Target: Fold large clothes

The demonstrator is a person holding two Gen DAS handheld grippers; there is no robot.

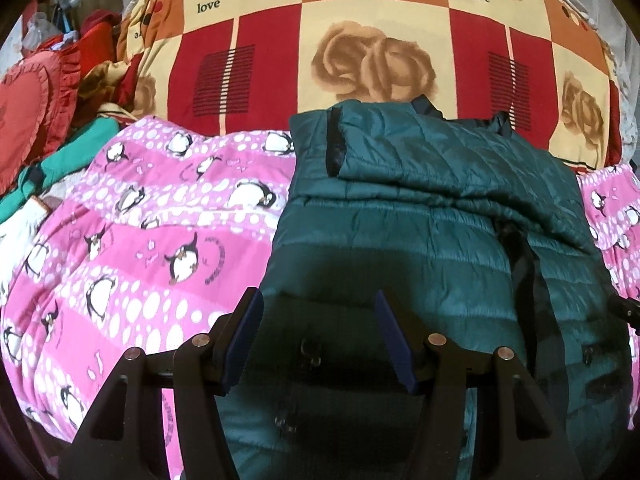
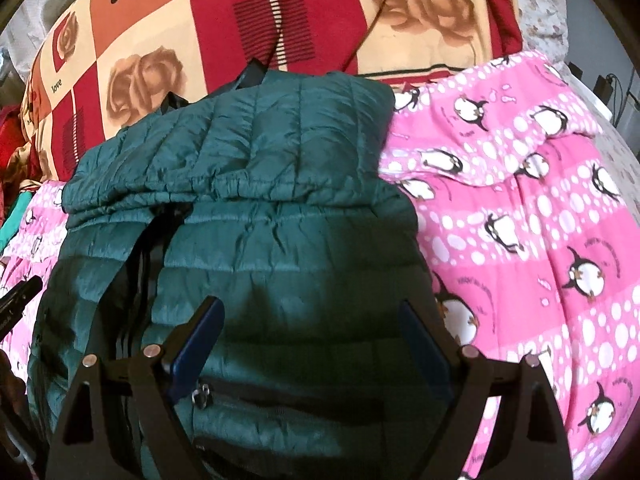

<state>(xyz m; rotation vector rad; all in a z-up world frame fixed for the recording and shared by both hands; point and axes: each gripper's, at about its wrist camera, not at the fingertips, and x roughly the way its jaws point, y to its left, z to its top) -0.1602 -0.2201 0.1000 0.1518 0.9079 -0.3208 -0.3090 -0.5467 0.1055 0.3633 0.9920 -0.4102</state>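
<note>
A dark green quilted puffer jacket (image 1: 432, 220) lies on a pink penguin-print blanket (image 1: 160, 240), its sleeves folded across the upper part and its black zipper running down the front. My left gripper (image 1: 318, 304) is open and empty, hovering over the jacket's lower left part. In the right wrist view the jacket (image 2: 256, 208) fills the middle, with a zipped pocket (image 2: 280, 396) near the bottom. My right gripper (image 2: 310, 312) is open and empty above the jacket's lower right part.
A large pillow (image 1: 360, 40) with red, orange and cream squares and rose prints lies behind the jacket. Red and green clothes (image 1: 52, 112) are piled at the far left. The pink blanket (image 2: 540, 240) spreads to the right.
</note>
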